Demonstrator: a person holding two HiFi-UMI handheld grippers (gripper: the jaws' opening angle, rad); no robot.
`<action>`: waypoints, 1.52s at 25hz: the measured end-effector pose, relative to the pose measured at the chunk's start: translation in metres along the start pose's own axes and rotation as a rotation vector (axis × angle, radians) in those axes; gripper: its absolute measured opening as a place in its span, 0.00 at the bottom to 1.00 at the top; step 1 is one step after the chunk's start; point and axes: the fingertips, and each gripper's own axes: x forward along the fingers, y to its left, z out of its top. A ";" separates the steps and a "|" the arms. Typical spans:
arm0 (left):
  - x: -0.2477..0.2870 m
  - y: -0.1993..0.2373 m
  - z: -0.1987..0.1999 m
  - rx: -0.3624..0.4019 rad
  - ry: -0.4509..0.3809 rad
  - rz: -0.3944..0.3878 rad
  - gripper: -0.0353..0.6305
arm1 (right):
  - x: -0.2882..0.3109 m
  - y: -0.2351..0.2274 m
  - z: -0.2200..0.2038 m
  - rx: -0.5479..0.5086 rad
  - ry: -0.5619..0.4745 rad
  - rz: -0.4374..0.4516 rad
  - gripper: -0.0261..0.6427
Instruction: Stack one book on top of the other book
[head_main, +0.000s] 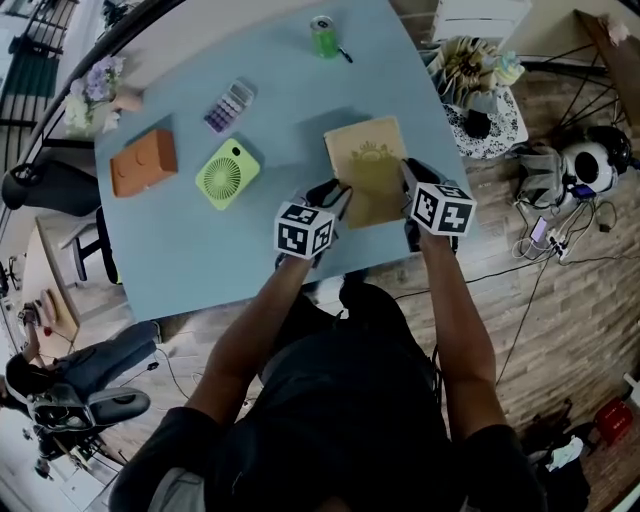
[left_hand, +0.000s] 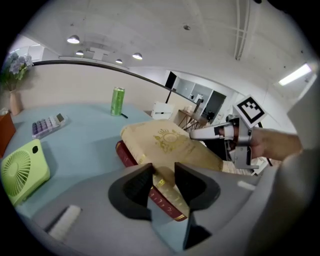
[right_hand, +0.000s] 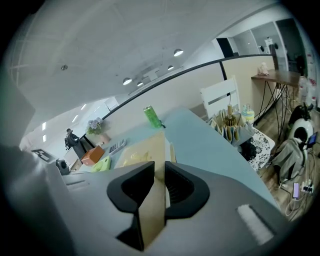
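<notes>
Covering a red-spined book, tan gold-crested book, edges clamped in fingers of left gripper and right gripper.

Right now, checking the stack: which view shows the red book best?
The left gripper view: the red book shows its spine under the tan book. In the head view the tan book covers it; the right gripper view shows only tan cover.
</notes>
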 end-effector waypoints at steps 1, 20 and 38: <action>0.001 0.000 0.000 -0.003 0.005 -0.003 0.34 | 0.001 -0.002 0.000 0.000 0.004 -0.001 0.14; -0.057 0.036 0.054 0.096 -0.025 -0.036 0.32 | -0.010 -0.013 0.041 -0.038 -0.044 -0.029 0.14; -0.315 0.070 0.114 0.297 -0.304 0.194 0.32 | -0.150 0.210 0.186 -0.338 -0.398 0.379 0.14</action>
